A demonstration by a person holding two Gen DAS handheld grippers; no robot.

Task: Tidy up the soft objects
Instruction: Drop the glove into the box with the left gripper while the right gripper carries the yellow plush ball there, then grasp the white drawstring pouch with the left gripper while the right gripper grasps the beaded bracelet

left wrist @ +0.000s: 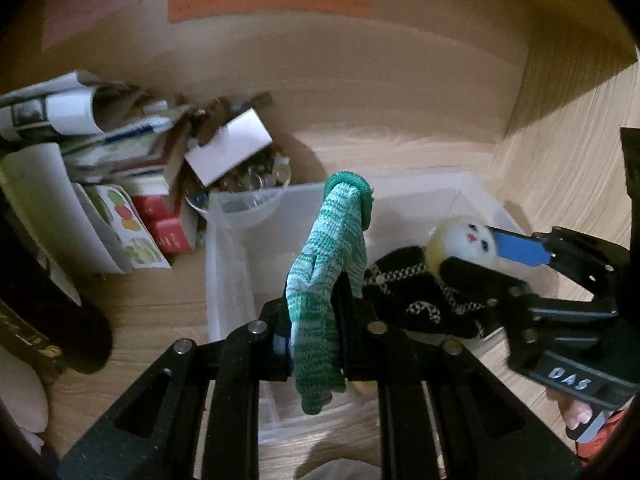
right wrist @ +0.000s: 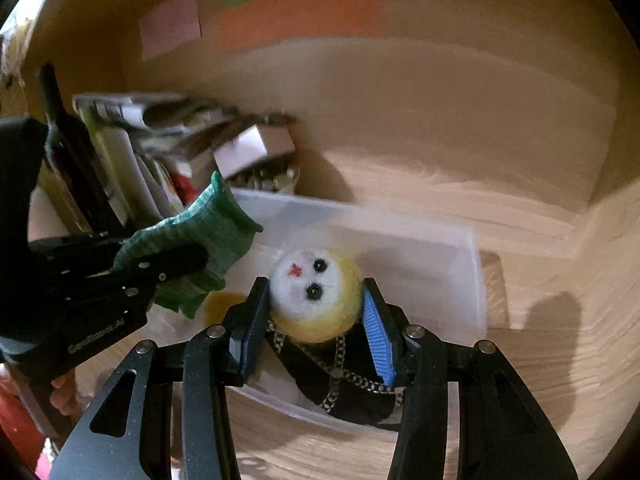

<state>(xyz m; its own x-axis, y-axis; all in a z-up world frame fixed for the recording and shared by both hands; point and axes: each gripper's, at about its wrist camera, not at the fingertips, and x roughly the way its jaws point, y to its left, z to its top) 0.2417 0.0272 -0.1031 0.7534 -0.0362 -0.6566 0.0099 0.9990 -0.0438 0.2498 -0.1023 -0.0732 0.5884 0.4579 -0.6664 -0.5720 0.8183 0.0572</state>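
Left gripper (left wrist: pixel 316 344): closed on the green-and-white knitted glove (left wrist: pixel 326 280), which stands up between its jaws with the cuff topmost, held above the near-left part of the bin.
Right gripper (right wrist: pixel 316 332): jaws parted, blue-ribbed pads either side of the doll's head; whether they touch it cannot be told.
Soft doll with white felt face, yellow hair and black dress with chain trim (right wrist: pixel 320 300): lying in the bin, head toward the far wall, body trailing to the near rim.
Clear plastic storage bin (right wrist: pixel 460 264): on the pale wood-grain table (right wrist: pixel 540 360), open-topped.
Clutter beyond the bin: leaning stack of papers, cartons and booklets (left wrist: pixel 100 168); round clear bowl of small metal pieces (left wrist: pixel 256 188) just beside the bin's far-left corner.
Back wall: brown board with orange paper strip (right wrist: pixel 300 16), plus green and pink slips.
Risk, glove: released from this height, it may drape over the rim or fall outside, since the knit is limp and the hold is near the fingers.
Risk, doll: likely fine; a closing pad could drag it back out.
Risk, collision: both grippers work close together over one bin.
Writing: "DAS" on the right gripper's body; lettering on the left gripper's body is too blurred to read with confidence.
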